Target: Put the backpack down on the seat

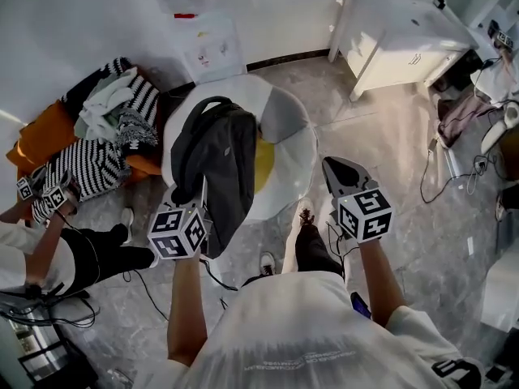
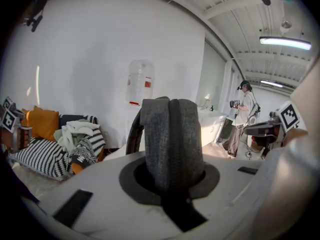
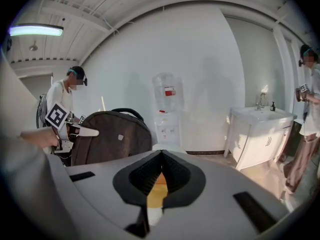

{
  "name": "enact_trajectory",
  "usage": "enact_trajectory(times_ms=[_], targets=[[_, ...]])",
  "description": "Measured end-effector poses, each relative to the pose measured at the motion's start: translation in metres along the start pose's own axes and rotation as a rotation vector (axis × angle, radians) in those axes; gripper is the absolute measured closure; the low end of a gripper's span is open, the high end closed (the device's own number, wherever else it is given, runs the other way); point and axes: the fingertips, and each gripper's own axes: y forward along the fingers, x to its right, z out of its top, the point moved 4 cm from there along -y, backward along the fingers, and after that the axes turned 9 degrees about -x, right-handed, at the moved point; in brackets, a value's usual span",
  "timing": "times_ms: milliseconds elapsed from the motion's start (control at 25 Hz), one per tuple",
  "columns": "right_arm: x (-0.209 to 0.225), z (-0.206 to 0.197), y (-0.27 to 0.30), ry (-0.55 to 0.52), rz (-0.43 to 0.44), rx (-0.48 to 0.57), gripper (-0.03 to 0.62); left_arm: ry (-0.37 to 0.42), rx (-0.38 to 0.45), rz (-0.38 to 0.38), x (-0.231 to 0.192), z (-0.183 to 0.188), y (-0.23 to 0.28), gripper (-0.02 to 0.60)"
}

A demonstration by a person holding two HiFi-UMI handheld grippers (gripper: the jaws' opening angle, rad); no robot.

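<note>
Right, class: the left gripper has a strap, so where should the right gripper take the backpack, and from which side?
Probably the top handle: it arches clear of the top of the backpack, leaving a gap for a jaw. Bring the right gripper in from its own side, jaws across the loop, opposite the left gripper clamped on the strap.

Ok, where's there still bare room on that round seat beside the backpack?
The seat is bare on its right half, from the backpack across the yellow cushion to the rim. The floor between seat and white cabinet is bare. Left is crowded with striped cushions and clothes.
</note>
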Motion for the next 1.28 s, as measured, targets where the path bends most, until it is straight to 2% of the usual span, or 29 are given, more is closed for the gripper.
enact_trajectory(times_ms=[200, 640, 1000, 1280], targets=[[0.027, 0.019, 0.023, -0.015, 0.010, -0.001, 0.594, -0.025, 0.003, 0.027, -0.002, 0.014, 0.027, 0.495], [0.057, 0.010, 0.073, -0.033, 0.062, -0.058, 0.594, -0.096, -0.013, 0.063, -0.009, 0.007, 0.075, 0.495], [0.078, 0.006, 0.136, -0.041, 0.101, -0.110, 0.594, -0.147, -0.036, 0.090, -0.026, -0.003, 0.136, 0.495], [0.101, 0.005, 0.164, -0.034, 0.101, -0.119, 0.594, -0.196, -0.023, 0.098, -0.032, -0.014, 0.176, 0.495]])
